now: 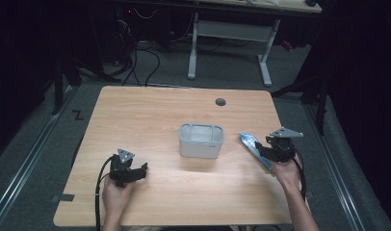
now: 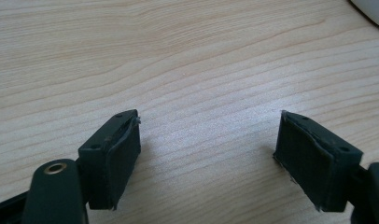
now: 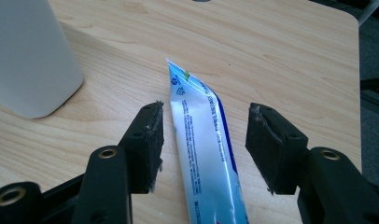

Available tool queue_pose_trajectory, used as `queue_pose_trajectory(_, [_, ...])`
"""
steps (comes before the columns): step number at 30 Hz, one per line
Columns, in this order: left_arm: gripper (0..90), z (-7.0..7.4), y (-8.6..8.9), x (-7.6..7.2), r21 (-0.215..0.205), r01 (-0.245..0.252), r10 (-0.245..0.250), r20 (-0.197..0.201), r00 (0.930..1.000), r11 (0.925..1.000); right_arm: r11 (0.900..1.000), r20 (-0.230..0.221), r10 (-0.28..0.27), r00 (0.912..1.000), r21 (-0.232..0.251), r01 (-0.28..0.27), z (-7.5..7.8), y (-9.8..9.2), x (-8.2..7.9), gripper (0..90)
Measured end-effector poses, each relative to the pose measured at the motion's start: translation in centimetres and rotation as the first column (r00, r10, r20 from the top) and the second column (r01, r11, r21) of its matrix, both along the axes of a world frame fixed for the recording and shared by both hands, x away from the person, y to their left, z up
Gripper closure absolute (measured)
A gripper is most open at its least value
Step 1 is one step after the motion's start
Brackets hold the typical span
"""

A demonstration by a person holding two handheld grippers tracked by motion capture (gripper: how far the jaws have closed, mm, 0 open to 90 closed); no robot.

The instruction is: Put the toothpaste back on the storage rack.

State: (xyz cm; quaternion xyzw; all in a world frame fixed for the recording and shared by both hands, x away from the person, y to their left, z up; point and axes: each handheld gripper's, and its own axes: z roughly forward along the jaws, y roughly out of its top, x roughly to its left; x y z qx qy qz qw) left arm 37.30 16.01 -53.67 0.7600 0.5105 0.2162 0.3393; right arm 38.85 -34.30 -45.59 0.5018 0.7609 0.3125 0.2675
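Note:
A blue and white tube (image 1: 254, 146) lies flat on the wooden table (image 1: 155, 115), right of a white open-topped container (image 1: 201, 140). My right gripper (image 1: 262, 150) sits low over the tube's near part. In the right gripper view, the tube (image 3: 201, 140) runs between the jaws of the right gripper (image 3: 204, 126), with a gap on each side, so the gripper is open. The container's wall (image 3: 29, 60) stands to the left there. My left gripper (image 1: 138, 173) rests at the table's front left. It is open (image 2: 208, 140) over bare wood, with nothing between its pads.
A round cable hole (image 1: 220, 102) sits near the table's far edge. The table's right edge runs close beside the right hand. Behind the table stand a white desk frame (image 1: 229, 33) and cables on the floor (image 1: 140, 62).

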Motion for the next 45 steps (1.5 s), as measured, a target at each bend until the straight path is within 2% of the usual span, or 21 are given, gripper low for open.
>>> queue_pose_trajectory(4, [22.5, 0.0, 0.0, 0.0, 0.0, 0.0, 0.0, 0.0, 1.0, 1.0, 1.0, -0.01, 0.001, 0.9999, 0.0, -0.001, 0.0, 0.0, 0.6, 47.0])
queue_pose_trajectory(5, [22.5, 0.0, 0.0, 0.0, 0.0, 0.0, 0.0, 0.0, 1.0, 1.0, 1.0, -0.029, 0.0, 0.9996, -0.004, 0.0, -0.1, 0.0, 1.0, 46.9])
queue_pose_trajectory(9, [22.5, 0.0, 0.0, 0.0, 0.0, 0.0, 0.0, 0.0, 1.0, 1.0, 1.0, -0.057, -0.001, 0.9984, -0.006, 0.001, -0.3, -0.1, 1.7, 46.8])
queue_pose_trajectory(16, [22.5, 0.0, 0.0, 0.0, 0.0, -0.001, 0.001, 0.002, 1.0, 1.0, 1.0, -0.08, -0.006, 0.9967, -0.014, 0.004, -0.4, -0.2, 2.5, 46.9])
queue_pose_trajectory(20, [22.5, 0.0, 0.0, 0.0, 0.0, 0.0, 0.0, 0.0, 1.0, 1.0, 1.0, -0.106, -0.009, 0.9943, -0.013, 0.008, -0.9, -0.4, 3.0, 47.1])
queue_pose_trajectory(28, [22.5, 0.0, 0.0, 0.0, 0.0, -0.001, 0.001, 0.001, 1.0, 1.0, 1.0, -0.124, -0.014, 0.9921, -0.008, 0.013, -1.2, -0.5, 3.5, 47.6])
queue_pose_trajectory(37, [22.5, 0.0, 0.0, 0.0, 0.0, 0.0, 0.0, 0.0, 1.0, 1.0, 1.0, -0.169, -0.01, 0.9855, -0.022, 0.006, -1.4, 0.0, 4.9, 47.6])
queue_pose_trajectory(40, [22.5, 0.0, 0.0, 0.0, 0.0, -0.001, 0.001, 0.001, 1.0, 1.0, 1.0, -0.204, -0.014, 0.9789, -0.019, 0.01, -2.1, -0.1, 5.3, 47.5])
queue_pose_trajectory(45, [22.5, 0.0, 0.0, 0.0, 0.0, 0.0, 0.0, 0.0, 1.0, 1.0, 1.0, -0.233, -0.019, 0.9722, -0.017, 0.016, -2.6, -0.3, 5.7, 47.5])
